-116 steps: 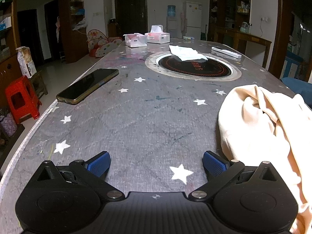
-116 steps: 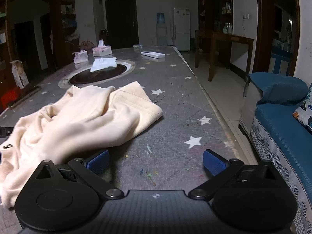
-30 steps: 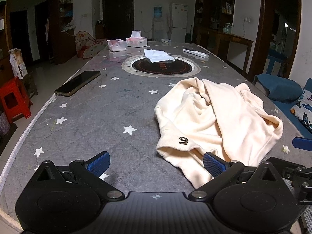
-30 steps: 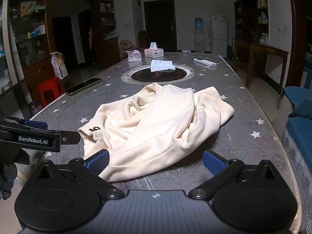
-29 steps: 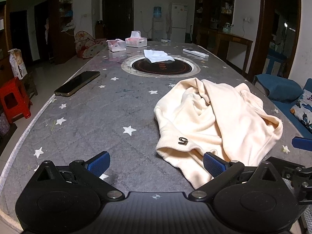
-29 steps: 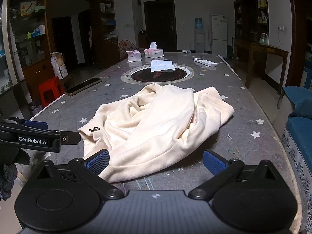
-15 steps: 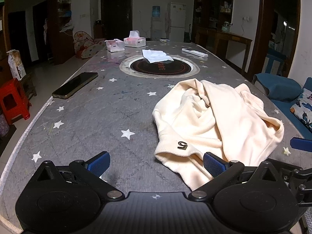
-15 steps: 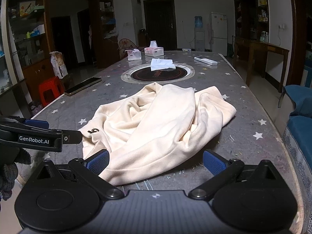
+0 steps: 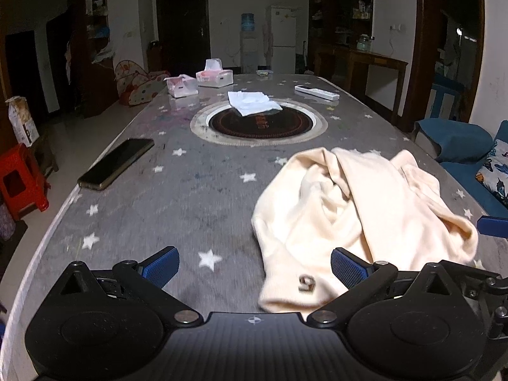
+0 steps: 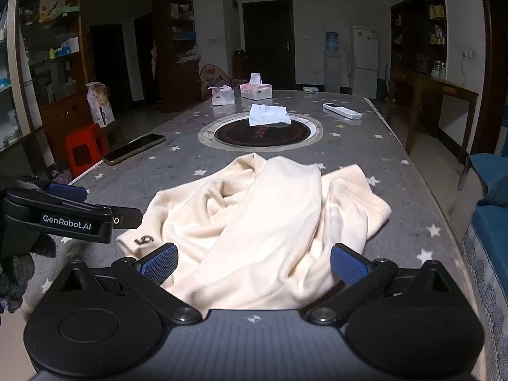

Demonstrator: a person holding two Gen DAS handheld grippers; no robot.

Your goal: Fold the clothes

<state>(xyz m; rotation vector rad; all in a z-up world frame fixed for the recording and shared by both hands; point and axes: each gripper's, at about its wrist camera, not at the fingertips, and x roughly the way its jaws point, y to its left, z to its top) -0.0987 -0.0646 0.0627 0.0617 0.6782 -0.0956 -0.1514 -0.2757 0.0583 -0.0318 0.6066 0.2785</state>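
Observation:
A crumpled cream garment lies in a heap on the grey star-patterned table, with a dark "5" mark at its near-left corner. My left gripper is open at the near edge, its right fingertip beside that marked corner and nothing held between its fingers. In the right wrist view the same garment fills the middle, and my right gripper stands open over its near hem, empty. The left gripper's body shows at the left of that view, held by a gloved hand.
A dark phone lies near the table's left edge. A round inset hotplate with a white cloth sits mid-table; tissue boxes and a remote lie beyond. A red stool stands left, a blue sofa right.
Both grippers have edged forward and lower toward the garment's near edge, which now sits closer between the fingers. The garment itself has not moved.

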